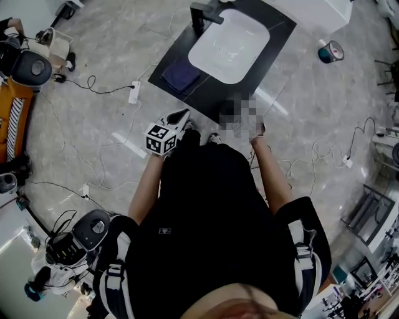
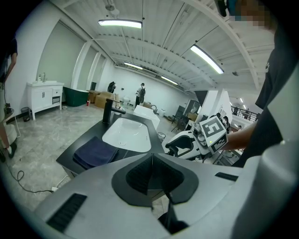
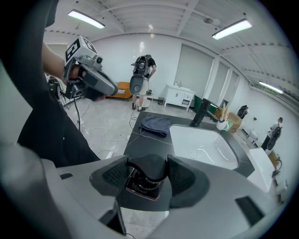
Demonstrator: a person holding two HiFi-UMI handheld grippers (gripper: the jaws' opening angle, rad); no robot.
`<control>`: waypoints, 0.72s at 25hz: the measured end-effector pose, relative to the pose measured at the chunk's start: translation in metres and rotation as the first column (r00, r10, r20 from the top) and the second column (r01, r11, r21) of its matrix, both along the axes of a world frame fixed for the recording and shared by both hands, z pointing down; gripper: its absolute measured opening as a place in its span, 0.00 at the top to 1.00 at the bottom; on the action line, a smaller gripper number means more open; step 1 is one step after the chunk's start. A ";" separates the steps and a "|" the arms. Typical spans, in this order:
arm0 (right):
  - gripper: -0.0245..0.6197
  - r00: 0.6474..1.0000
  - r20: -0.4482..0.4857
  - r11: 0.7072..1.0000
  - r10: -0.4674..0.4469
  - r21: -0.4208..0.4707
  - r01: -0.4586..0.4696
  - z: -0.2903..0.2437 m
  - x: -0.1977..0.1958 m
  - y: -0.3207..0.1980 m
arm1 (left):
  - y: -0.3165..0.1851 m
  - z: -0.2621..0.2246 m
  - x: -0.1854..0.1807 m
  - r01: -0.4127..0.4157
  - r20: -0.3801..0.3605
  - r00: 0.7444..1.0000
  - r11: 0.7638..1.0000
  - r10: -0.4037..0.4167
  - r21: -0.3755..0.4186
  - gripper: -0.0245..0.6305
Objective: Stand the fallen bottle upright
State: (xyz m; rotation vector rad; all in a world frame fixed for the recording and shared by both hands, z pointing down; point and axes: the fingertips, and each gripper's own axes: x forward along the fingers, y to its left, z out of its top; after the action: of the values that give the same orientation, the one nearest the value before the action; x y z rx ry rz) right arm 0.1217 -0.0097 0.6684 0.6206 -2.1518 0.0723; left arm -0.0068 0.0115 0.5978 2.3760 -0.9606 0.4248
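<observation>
In the right gripper view a dark bottle (image 3: 147,172) with a rounded black cap stands at the near edge of the black counter (image 3: 140,140). My right gripper (image 3: 147,175) is shut on it, a pad on each side of the cap. The head view hides this gripper and the bottle behind a blurred patch. My left gripper (image 1: 182,116) hangs in the air left of the counter's front edge. Its pads meet with nothing between them in the left gripper view (image 2: 152,161). That view also shows the right gripper (image 2: 173,150) from the side.
The counter (image 1: 277,37) carries a white sink (image 1: 229,43), a black faucet (image 1: 202,15) and a folded dark blue towel (image 1: 181,75). Cables and a power strip (image 1: 133,92) lie on the floor to the left. A teal bin (image 1: 330,51) stands at the right.
</observation>
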 end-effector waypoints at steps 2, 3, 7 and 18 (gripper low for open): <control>0.49 1.000 -0.003 1.000 -0.015 0.000 0.015 0.001 0.000 0.004 | 0.006 0.000 0.003 0.000 -0.001 1.000 1.000 0.000 -0.002 0.94; 0.49 1.000 -0.002 1.000 -0.021 0.001 0.021 0.002 0.000 0.005 | 0.008 0.000 0.004 0.001 -0.001 1.000 1.000 -0.001 -0.002 0.94; 0.49 0.999 0.016 1.000 -0.029 0.005 0.029 0.000 -0.001 0.005 | 0.012 0.000 0.011 0.001 -0.001 1.000 1.000 -0.001 0.003 0.94; 0.57 0.978 0.187 0.995 0.093 0.012 -0.097 -0.022 0.035 0.022 | 0.020 0.000 0.028 -0.030 0.003 1.000 0.999 0.030 0.014 0.94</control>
State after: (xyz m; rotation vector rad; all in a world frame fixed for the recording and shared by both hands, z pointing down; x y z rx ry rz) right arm 0.1562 0.0128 0.6464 0.7550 -2.3045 0.1661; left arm 0.0210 0.0318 0.5979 2.4060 -0.9334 0.4341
